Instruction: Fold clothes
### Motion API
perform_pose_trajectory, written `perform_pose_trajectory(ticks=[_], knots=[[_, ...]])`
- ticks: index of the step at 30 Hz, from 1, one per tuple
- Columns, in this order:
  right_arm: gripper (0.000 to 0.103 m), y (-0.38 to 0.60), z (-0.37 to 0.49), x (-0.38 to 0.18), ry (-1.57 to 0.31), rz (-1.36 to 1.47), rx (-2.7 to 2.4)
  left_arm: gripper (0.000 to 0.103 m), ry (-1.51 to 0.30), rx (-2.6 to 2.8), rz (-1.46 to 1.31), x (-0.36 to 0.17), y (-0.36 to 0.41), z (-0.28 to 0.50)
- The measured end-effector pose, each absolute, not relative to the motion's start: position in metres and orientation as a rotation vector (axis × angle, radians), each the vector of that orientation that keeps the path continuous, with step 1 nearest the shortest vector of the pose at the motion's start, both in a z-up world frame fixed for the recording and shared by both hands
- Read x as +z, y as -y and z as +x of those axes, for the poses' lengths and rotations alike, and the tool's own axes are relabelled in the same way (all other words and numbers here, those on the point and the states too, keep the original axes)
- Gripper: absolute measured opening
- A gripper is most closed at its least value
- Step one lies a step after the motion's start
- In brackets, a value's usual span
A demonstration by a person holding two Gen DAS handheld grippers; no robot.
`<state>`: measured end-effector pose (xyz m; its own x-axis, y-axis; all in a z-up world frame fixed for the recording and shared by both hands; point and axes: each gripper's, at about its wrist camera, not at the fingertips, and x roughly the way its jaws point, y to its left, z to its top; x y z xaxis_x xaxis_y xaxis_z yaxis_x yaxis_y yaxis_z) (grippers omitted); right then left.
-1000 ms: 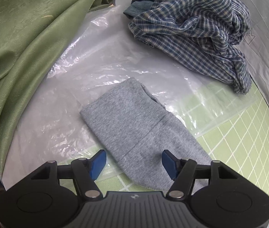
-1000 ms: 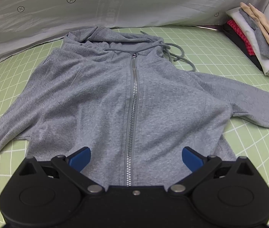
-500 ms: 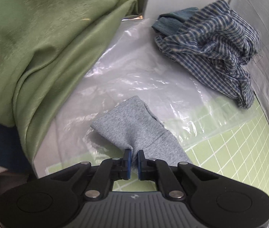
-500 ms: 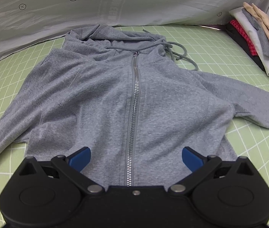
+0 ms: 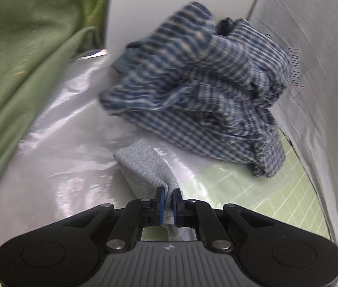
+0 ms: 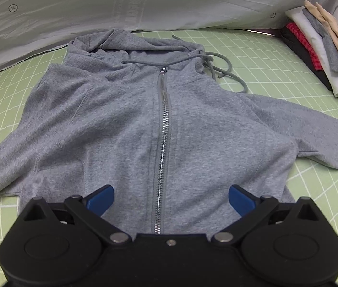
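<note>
1. The desk (image 6: pixel 276 55) has a green grid mat, with a white sheet behind it.
2. The grey hoodie (image 6: pixel 126 124) lies flat, zipper up, hood pointing away, ready for folding.
3. The left hand-held gripper (image 5: pixel 168 199) pinches the sleeve cuff (image 5: pixel 145 167), probably to fold it in; the picture is blurry.
4. The right hand-held gripper (image 6: pixel 170 197) is wide open over the hem.

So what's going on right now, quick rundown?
Left tongs shut on hoodie sleeve. Right tongs open over hoodie, zipped, flat. Checked shirt heaped beyond the sleeve.
</note>
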<state>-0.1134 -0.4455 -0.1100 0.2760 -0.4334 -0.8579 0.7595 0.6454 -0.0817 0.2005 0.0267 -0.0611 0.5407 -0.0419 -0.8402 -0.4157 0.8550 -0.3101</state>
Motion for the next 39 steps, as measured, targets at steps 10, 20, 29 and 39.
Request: perform_pose_trajectory(ticks=[10,20,29,39], knots=[[0.103,0.446,-0.094,-0.126,-1.114,0.349,-0.847,0.029,-1.115,-0.142,-0.448,-0.114,0.073,0.289],[0.103,0.444,-0.084,-0.13,-1.131,0.355,-0.834,0.065,-0.956,-0.044,-0.366,-0.076,0.002,0.232],[0.103,0.447,-0.08,-0.132,-1.123,0.405,-0.835,0.063,-1.026,0.071,-0.397,-0.114,-0.03,0.26],[0.103,0.442,-0.086,-0.128,-1.122,0.373,-0.822,0.006,-0.932,0.107,-0.413,-0.092,-0.045,0.239]])
